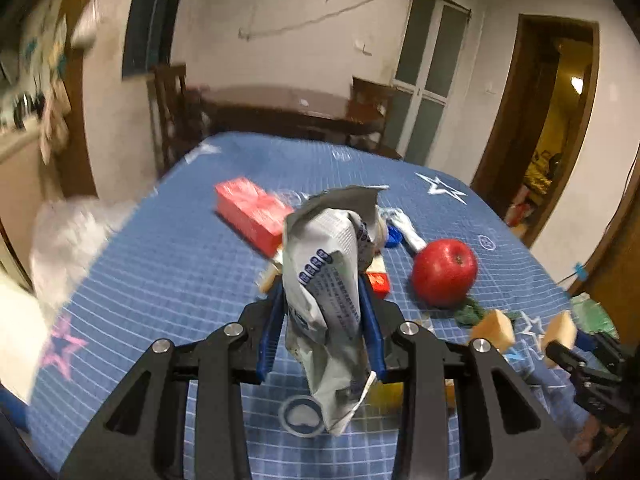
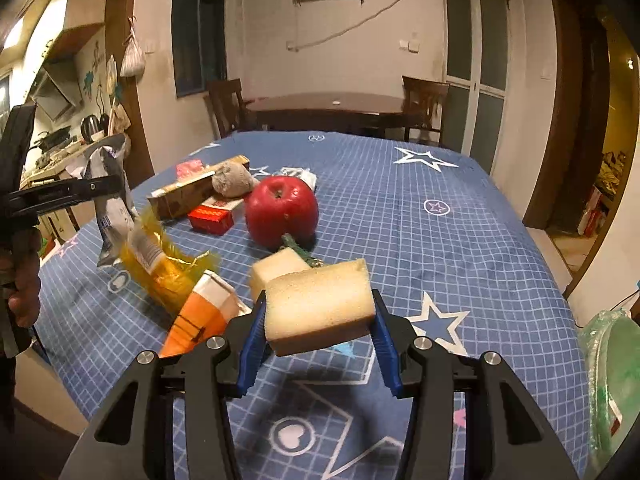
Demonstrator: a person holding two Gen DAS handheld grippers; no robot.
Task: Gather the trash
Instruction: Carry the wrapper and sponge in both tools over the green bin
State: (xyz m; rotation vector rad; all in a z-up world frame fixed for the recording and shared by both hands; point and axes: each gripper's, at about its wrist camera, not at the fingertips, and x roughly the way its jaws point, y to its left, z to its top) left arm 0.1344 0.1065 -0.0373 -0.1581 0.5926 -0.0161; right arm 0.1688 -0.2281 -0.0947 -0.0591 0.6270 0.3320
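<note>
Left gripper (image 1: 322, 312) clamped on a crumpled silver-grey foil wrapper (image 1: 332, 276), held upright above the blue grid-patterned cloth (image 1: 160, 272); blue pads pressed against both sides of its creased middle, torn top edge sticking up past the jaws, lower end dangling behind them. Rows of small blue print on the wrapper, too blurred to read.

Right gripper (image 2: 320, 320) shut on a pale, porous sponge block (image 2: 320, 312), squeezed across its width between the blue pads and lifted off the cloth. A second, similar sponge (image 2: 278, 270) just beyond it, beside a glossy red apple (image 2: 282, 212).

Lying to the near left in the right view: a crinkled yellow plastic bag (image 2: 172, 268) and an orange-and-white carton (image 2: 204, 312). Farther off: a small red box (image 2: 211, 218), a long tan box (image 2: 196, 192) and a grey fuzzy lump (image 2: 234, 182). Lettering on all of these illegible.

At the far right edge, a green bin (image 2: 616, 380) lined with thin film.
</note>
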